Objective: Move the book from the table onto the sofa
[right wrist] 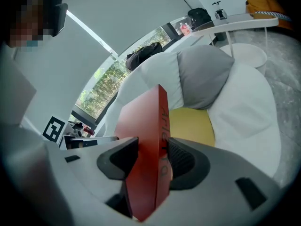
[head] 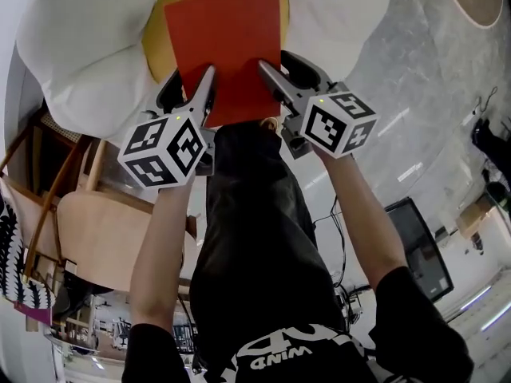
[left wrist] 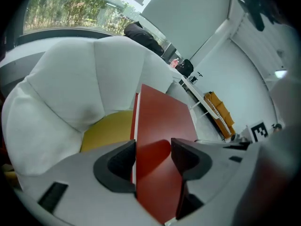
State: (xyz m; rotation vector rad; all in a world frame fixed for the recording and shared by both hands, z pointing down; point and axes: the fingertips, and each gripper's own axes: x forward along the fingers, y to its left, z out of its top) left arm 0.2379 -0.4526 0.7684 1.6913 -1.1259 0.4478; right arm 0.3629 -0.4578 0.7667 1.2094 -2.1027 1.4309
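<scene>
A red book (head: 225,46) hangs flat over the yellow seat cushion (head: 158,50) of a white sofa (head: 88,54). Both grippers hold its near edge. My left gripper (head: 204,86) is shut on the book's left near corner, and in the left gripper view the red cover (left wrist: 162,140) sits between its dark pads (left wrist: 120,166). My right gripper (head: 271,74) is shut on the right near corner; in the right gripper view the book's spine (right wrist: 160,140), with lettering, is clamped between its pads (right wrist: 181,161). The yellow cushion (right wrist: 190,124) lies just beyond.
A grey pillow (right wrist: 204,74) rests on the sofa back. Wooden chairs (head: 88,214) stand at the left below the sofa. A dark monitor (head: 419,250) and cables lie on the pale floor at the right. A round white table (right wrist: 247,55) stands beside the sofa.
</scene>
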